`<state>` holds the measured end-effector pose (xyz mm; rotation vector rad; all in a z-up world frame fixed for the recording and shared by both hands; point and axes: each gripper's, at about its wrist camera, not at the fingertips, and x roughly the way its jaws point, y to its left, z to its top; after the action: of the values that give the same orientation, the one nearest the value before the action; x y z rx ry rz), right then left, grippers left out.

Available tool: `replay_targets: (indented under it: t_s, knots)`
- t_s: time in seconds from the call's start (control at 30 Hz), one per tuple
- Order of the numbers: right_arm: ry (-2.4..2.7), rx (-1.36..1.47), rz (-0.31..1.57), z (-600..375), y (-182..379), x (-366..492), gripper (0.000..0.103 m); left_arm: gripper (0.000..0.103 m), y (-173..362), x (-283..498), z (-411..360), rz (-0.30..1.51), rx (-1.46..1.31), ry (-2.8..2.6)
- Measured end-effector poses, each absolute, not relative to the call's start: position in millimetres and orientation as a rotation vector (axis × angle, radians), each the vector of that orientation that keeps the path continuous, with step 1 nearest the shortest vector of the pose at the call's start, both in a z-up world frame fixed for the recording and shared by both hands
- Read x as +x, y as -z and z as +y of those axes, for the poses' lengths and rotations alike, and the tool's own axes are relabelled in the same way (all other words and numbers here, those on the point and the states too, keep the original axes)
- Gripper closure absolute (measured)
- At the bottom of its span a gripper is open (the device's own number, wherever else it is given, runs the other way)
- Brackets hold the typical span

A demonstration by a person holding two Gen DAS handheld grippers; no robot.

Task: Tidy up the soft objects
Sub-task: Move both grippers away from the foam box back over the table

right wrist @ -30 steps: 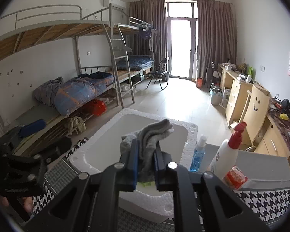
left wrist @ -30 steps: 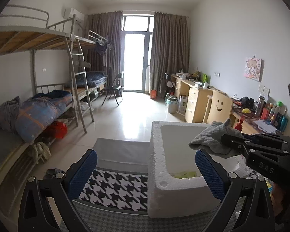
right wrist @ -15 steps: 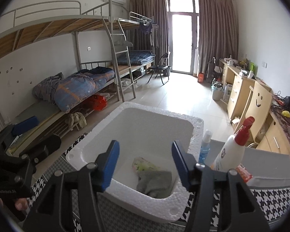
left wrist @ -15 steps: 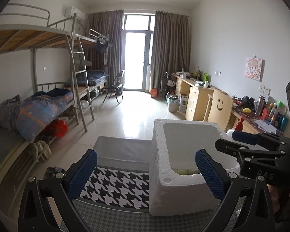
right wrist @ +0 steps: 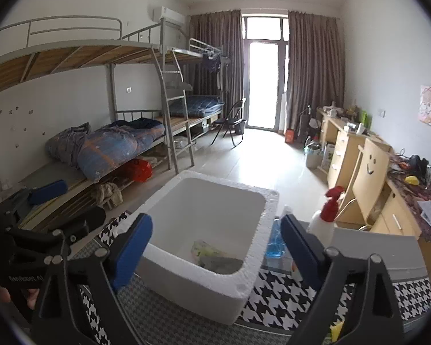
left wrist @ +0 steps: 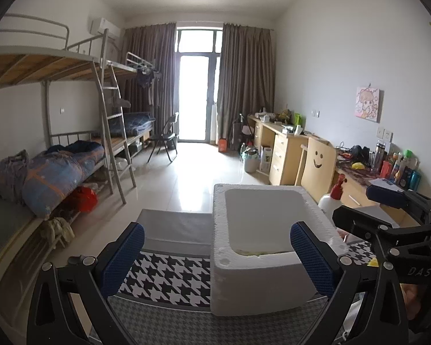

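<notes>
Right gripper jaws just opened wide, nothing between them; grey cloth released, lying low and ahead in the foam box against its near wall, beside a yellow-green cloth. Left gripper jaws likewise spread and empty, over the houndstooth-covered counter at the box's near left corner; right hand nearer the cloths. Blue spray bottle and red-capped white spray bottle just right of the box, clear of any path judged likely.
</notes>
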<state>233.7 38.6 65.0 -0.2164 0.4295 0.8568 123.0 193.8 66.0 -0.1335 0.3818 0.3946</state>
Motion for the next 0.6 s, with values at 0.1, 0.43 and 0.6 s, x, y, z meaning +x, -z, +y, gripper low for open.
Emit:
replay_targets:
  t_s: [0.1,0.43,0.6]
  knots:
    - [-0.861,-0.202,0.419,30,-68,228,0.009,0.001,-69,118,188,0.373,-0.121,-0.394]
    - [-0.814,-0.178,0.375,-1,-77,211,0.009,0.001,-80,104,163,0.339,-0.097,-0.35]
    - [-0.794,-0.172,0.35,-16,-80,198,0.009,0.001,-82,97,151,0.33,-0.088,-0.333]
